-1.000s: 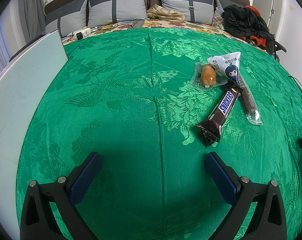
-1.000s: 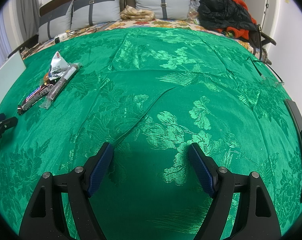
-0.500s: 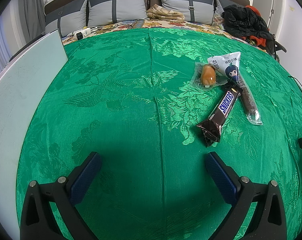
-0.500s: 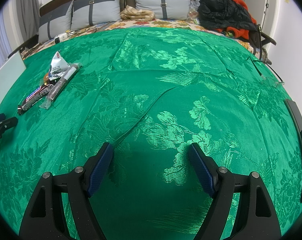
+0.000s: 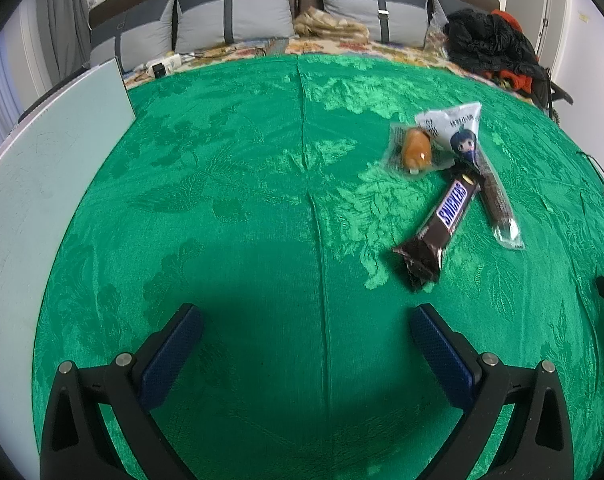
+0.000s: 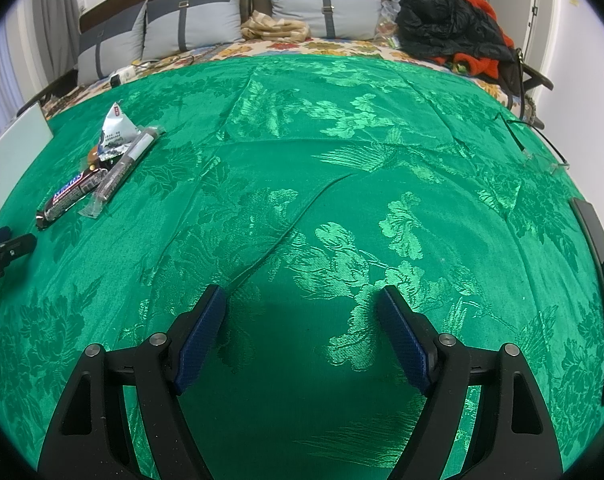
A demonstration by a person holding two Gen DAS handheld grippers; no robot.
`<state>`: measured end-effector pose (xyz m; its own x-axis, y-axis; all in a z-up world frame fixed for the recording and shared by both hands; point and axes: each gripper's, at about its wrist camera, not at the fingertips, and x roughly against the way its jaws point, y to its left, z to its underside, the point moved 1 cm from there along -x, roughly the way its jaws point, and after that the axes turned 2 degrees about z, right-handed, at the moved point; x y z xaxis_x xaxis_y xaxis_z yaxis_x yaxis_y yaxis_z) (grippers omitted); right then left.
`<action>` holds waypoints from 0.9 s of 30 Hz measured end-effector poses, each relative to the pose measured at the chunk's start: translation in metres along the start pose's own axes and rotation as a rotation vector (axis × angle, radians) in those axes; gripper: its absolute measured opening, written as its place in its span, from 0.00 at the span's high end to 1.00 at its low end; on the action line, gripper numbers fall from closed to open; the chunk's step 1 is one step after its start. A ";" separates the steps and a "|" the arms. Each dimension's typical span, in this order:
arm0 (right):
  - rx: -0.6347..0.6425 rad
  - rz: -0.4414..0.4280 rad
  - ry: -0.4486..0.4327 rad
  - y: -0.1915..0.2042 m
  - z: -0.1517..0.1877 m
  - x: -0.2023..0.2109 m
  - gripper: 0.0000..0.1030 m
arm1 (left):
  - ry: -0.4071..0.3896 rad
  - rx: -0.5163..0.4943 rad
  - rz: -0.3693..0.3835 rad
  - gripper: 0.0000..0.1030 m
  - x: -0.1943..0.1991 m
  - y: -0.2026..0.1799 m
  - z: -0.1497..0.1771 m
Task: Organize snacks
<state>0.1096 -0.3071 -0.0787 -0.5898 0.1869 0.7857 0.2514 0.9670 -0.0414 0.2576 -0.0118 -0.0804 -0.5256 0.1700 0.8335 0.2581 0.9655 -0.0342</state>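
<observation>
Both claws hung above the green cloth (image 5: 262, 200) with nothing in them. The left gripper (image 5: 306, 320) stood wide open, the chocolate bar (image 5: 441, 224) just ahead and to its right. The right gripper (image 6: 300, 300) was equally wide, well apart from the bar, over bare cloth. Probably neither had begun sorting.

The snacks lay clustered together. A small bun (image 5: 415, 150) in clear film sat beyond the bar's far end. A white packet (image 5: 457, 130) with a cartoon face lay just beside the bun. A thin dark stick (image 5: 495, 200) in clear wrap ran alongside the bar.

The bar's wrapper looked glossy and crinkled at its near end, likely slippery. The cloth was shiny, woven with flowers, and creased.
</observation>
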 end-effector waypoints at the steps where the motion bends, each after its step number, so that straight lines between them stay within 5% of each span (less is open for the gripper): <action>1: 0.000 -0.001 0.000 -0.001 0.000 0.000 0.21 | 0.038 -0.017 0.012 0.00 0.000 -0.001 -0.001; 6: 0.000 0.000 0.000 0.000 0.000 0.000 0.20 | 0.251 -0.048 0.125 0.00 0.001 -0.003 -0.017; 10: -0.001 0.000 0.000 0.000 0.000 0.000 0.20 | 0.206 -0.082 0.281 0.00 0.018 -0.018 -0.050; 14: -0.001 0.000 0.000 0.000 0.000 0.000 0.20 | 0.174 -0.269 0.318 0.04 0.021 -0.063 -0.077; 16: -0.001 0.000 0.000 0.000 0.000 0.000 0.20 | 0.187 -0.349 0.307 0.20 0.013 -0.083 -0.082; 18: -0.001 0.000 0.000 0.000 0.000 0.000 0.20 | 0.218 -0.372 0.302 0.48 0.000 -0.095 -0.085; 23: -0.001 0.000 0.000 0.000 0.000 0.000 0.20 | 0.198 -0.298 0.296 0.82 -0.016 -0.089 -0.094; 27: -0.001 0.000 0.000 0.000 0.000 0.000 0.20 | 0.188 -0.192 0.263 0.88 -0.016 -0.065 -0.091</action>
<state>0.1095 -0.3068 -0.0788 -0.5899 0.1867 0.7856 0.2519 0.9669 -0.0406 0.3229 -0.0955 -0.0411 -0.2681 0.3508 0.8972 0.5211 0.8361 -0.1712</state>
